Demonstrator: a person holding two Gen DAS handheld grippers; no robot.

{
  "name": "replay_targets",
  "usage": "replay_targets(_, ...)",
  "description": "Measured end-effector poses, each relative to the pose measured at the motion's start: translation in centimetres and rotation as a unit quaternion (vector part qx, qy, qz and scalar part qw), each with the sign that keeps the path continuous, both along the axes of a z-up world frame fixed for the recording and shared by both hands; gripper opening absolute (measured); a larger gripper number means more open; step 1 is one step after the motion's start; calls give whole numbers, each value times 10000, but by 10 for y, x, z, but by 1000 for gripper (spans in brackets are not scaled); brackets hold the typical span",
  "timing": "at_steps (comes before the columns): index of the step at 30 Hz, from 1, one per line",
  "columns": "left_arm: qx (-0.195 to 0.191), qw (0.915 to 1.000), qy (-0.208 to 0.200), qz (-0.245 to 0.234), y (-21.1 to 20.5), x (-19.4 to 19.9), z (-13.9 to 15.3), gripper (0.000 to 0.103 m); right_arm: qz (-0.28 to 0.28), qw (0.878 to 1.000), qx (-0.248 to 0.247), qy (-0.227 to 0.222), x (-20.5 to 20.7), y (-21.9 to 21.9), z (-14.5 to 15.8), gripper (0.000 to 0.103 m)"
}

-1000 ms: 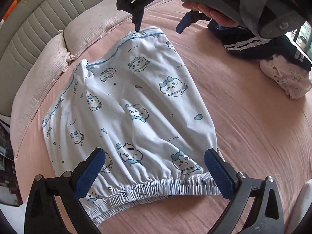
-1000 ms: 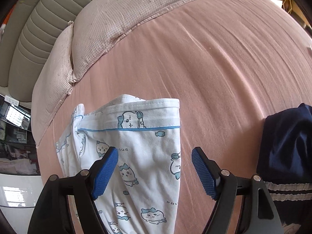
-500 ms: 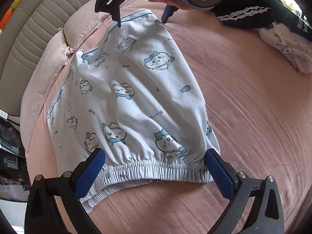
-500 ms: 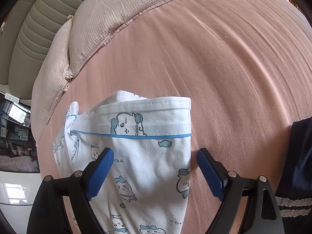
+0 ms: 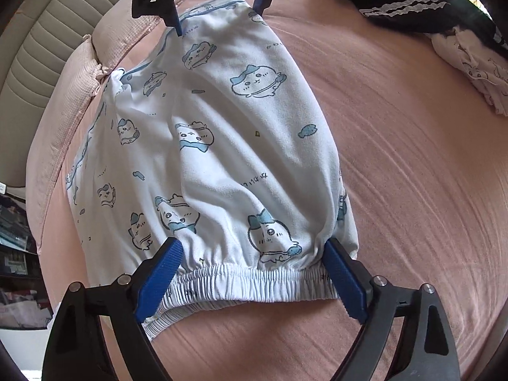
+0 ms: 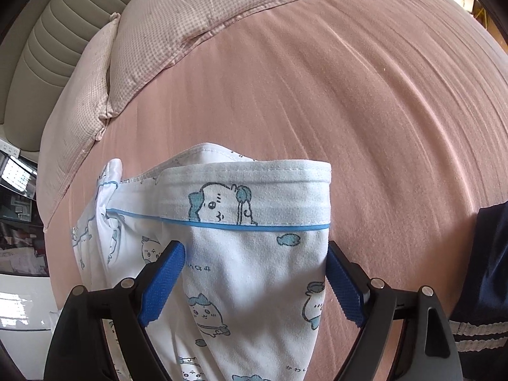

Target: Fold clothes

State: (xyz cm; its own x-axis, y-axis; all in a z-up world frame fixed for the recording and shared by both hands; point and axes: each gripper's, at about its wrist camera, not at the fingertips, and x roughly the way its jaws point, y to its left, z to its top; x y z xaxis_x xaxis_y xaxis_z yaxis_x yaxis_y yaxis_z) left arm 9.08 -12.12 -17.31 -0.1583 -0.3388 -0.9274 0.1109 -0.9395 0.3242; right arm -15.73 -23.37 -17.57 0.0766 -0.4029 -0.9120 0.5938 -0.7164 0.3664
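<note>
Soft white cartoon-print shorts (image 5: 222,146), gathered elastic waistband, ribbed blue tongs (image 5: 250,273)

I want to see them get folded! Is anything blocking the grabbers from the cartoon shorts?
Nothing visible is. The left gripper already straddles the shorts at the elastic waistband, jaws open. The right gripper straddles the hem end, also open. The dark clothes lie off to the side.

Both hand-held grippers have closed in on the pyjama shorts (image 5: 222,146).
</note>
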Motion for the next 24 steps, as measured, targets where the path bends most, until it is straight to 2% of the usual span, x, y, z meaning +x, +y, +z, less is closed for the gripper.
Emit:
replay_targets(2,134,9999,7,-5,-6,-2,1,89,13,10000,7,49,-2,-3,-1,85)
replay_targets(3,222,9998,-1,19,-9,-3,2,83,46,9999,51,85,-2,-6,-1,83)
replay_targets(8,938,9952,-121,266,-27,-10,1,65,774,9924,797,534,7,-34,-3,78)
replay_targets(10,1024,9944,-142,239,-28,-12,2,59,1039,9858,1061,784,12,-43,-3,67)
replay_targets(12,1099,9935,-112,283,-29,-13,5,49,1214,9804,1181,1004,16,-48,-2,59)
replay_targets(14,1140,9930,-97,297,-31,-12,6,43,1369,9749,1259,1224,19,-52,-1,54)
replay_targets(15,1159,9928,-90,302,-32,-12,7,39,1404,9735,1213,1334,20,-52,0,45)
replay_targets(16,1178,9925,-83,308,-33,-12,7,38,1432,9726,1158,1419,22,-52,1,35)
replay_targets(21,1273,9913,-49,336,-36,-11,11,35,1422,9757,951,1372,23,-53,5,11)
replay_targets(24,1338,9903,-35,369,-37,-10,14,34,1445,9764,859,1355,26,-55,8,7)
